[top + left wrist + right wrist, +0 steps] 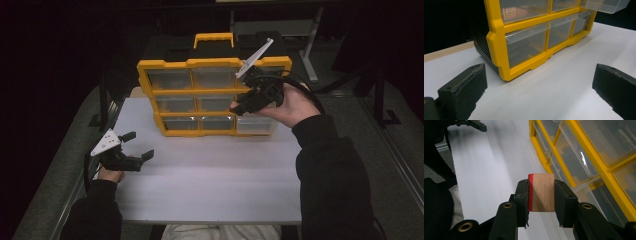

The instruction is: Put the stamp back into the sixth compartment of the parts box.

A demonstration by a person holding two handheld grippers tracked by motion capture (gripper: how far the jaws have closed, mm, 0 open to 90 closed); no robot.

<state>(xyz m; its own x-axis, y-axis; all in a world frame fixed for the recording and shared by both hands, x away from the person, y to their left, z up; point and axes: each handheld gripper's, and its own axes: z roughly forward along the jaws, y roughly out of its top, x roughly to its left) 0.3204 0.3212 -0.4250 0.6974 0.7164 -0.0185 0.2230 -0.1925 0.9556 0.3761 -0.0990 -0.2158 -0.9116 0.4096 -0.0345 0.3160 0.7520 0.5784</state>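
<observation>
My right gripper (541, 195) clamps a wooden block with one red face (543, 192), raised before the yellow drawer organizer (212, 97), over its pulled-out bottom drawer (256, 125). My left gripper (137, 145) sits wide open, holding nothing, low over the white tabletop (210, 175). Bare surface lies between them; the room beyond is dark.

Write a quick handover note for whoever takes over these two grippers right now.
Right gripper: shut on a wooden block with one red face, held up in front of the yellow drawer organizer.
Left gripper: open, empty, low over the table at left.
Done: block picked up; the bottom-right drawer is pulled out.
Left: probably drop the block into that drawer and push it shut.
</observation>
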